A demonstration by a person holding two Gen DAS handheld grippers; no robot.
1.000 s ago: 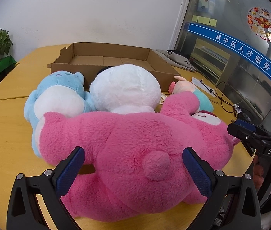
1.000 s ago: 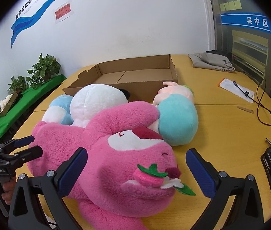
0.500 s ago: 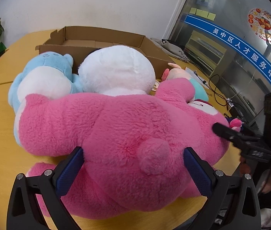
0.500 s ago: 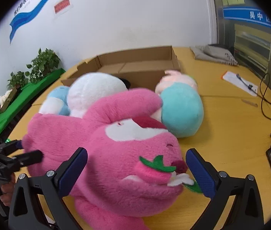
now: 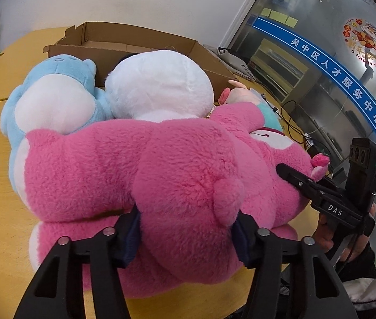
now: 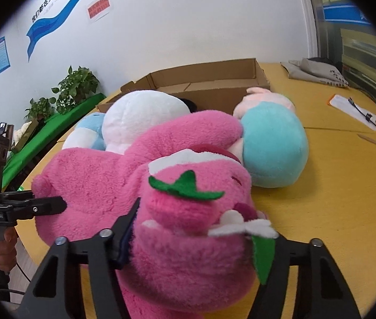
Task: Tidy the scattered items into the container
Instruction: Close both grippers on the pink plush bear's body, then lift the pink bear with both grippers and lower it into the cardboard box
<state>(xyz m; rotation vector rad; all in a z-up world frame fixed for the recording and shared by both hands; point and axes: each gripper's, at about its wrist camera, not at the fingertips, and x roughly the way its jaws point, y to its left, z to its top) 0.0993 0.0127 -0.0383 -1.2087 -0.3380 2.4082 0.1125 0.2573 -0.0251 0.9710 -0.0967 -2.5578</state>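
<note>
A big pink plush bear [image 5: 140, 164] lies across the yellow table in front of the open cardboard box [image 5: 124, 40]. My left gripper [image 5: 186, 239] is closing on its rump beside the small tail, and both pads sink into the fur. My right gripper [image 6: 198, 242] is closing on the bear's head [image 6: 188, 212] at the strawberry nose; its left pad presses the fur, and a green felt leaf hides the right pad. Behind the bear lie a blue plush [image 5: 55, 101], a white plush [image 5: 161, 85] and a teal and pink plush [image 6: 273, 146].
The table [image 6: 334, 186] stretches to the right, with a paper and cable [image 6: 355, 109] and a grey cloth bag [image 6: 318, 71] at the back. Potted plants [image 6: 76, 87] stand on a green ledge to the left. A person's hands hold both gripper handles.
Both grippers stood wide open on either side of the pink bear; now their jaws have closed in and squeeze its rump and head. The bear's head has bunched up between the right fingers.
</note>
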